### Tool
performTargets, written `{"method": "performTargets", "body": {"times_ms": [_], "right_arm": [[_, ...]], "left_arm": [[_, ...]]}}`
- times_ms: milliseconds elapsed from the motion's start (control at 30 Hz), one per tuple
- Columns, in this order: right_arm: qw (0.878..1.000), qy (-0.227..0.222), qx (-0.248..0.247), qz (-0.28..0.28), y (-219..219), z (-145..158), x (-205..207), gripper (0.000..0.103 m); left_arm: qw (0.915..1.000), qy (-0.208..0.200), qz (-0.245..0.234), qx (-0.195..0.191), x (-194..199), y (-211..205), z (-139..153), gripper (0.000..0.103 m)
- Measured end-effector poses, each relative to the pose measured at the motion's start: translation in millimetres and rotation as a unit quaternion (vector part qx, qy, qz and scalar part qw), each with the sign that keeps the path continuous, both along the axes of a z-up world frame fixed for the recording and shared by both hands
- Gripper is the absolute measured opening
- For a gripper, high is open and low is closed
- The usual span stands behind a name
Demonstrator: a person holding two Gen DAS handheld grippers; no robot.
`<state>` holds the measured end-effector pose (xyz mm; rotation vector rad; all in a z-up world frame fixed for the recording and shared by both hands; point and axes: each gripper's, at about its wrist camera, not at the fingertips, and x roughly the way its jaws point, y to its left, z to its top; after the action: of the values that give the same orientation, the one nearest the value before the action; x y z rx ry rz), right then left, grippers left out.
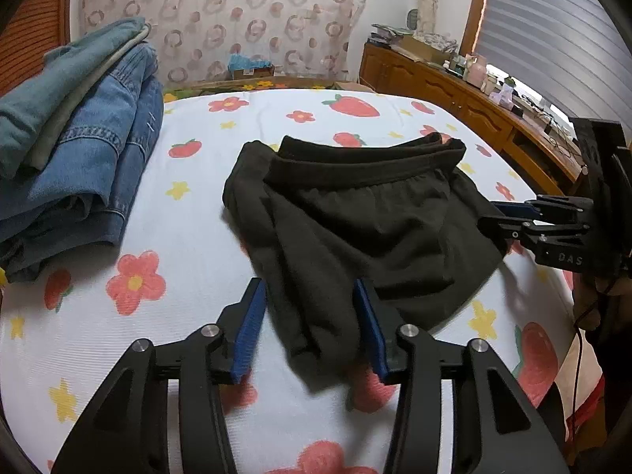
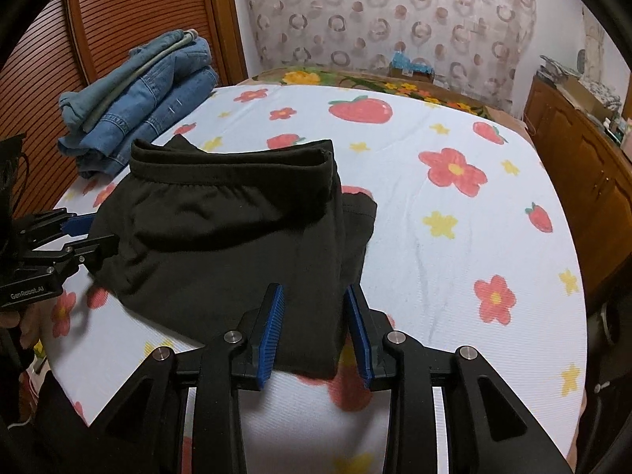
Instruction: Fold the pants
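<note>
Black pants (image 1: 355, 213) lie folded on the flower-print table cover, waistband at the far side; they also show in the right wrist view (image 2: 237, 237). My left gripper (image 1: 310, 296) is open, its blue pads on either side of the pants' near left corner. In the right wrist view it (image 2: 98, 233) sits at the pants' left edge. My right gripper (image 2: 314, 304) is open, its pads straddling the near right corner of the pants. In the left wrist view it (image 1: 489, 215) sits at the pants' right edge.
A stack of folded jeans and a teal garment (image 1: 79, 150) lies on the table's far left, also in the right wrist view (image 2: 146, 91). A wooden sideboard (image 1: 454, 91) with clutter stands to the right. A slatted wooden door (image 2: 138, 19) stands behind the stack.
</note>
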<state>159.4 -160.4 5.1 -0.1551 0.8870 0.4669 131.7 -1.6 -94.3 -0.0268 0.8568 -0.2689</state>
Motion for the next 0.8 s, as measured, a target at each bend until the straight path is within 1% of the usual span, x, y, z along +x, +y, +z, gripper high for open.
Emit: {"method": "performTargets", "body": {"times_ms": [33, 167, 200, 267, 333, 433, 633, 800], "right_arm": [[1.000, 0.002, -0.004, -0.003, 0.4, -0.4, 1.5, 0.041], [1.000, 0.014, -0.009, -0.008, 1.0, 0.1, 2.5, 0.045], [1.000, 0.016, -0.013, -0.009, 1.5, 0.8, 2.6, 0.046], [0.999, 0.022, -0.023, -0.009, 3.4, 1.8, 1.6, 0.047], [0.999, 0.030, -0.029, -0.009, 4.6, 2.6, 1.8, 0.049], [0.999, 0.034, -0.030, -0.010, 4.3, 2.5, 4.0, 0.052], [1.000, 0.012, -0.018, -0.016, 3.2, -1.4, -2.7, 0.059], [1.000, -0.010, -0.008, -0.027, 3.1, -6.0, -12.3, 0.061]], "left_arm": [[1.0000, 0.000, 0.002, -0.001, 1.0, 0.8, -0.4, 0.053], [1.0000, -0.002, -0.005, 0.000, 1.8, -0.2, -1.6, 0.067], [0.9999, -0.002, -0.010, 0.004, 1.4, -2.5, -1.9, 0.069], [0.9995, -0.002, -0.022, 0.024, 0.5, -10.1, -3.3, 0.077], [0.9990, -0.002, -0.025, 0.037, -0.2, -13.7, -3.9, 0.078], [0.9993, -0.003, -0.023, 0.030, -0.2, -11.0, -3.7, 0.078], [0.9992, -0.004, -0.023, 0.031, -1.9, -11.5, -4.1, 0.078], [0.9992, -0.004, -0.023, 0.031, -2.5, -12.4, -4.0, 0.079]]}}
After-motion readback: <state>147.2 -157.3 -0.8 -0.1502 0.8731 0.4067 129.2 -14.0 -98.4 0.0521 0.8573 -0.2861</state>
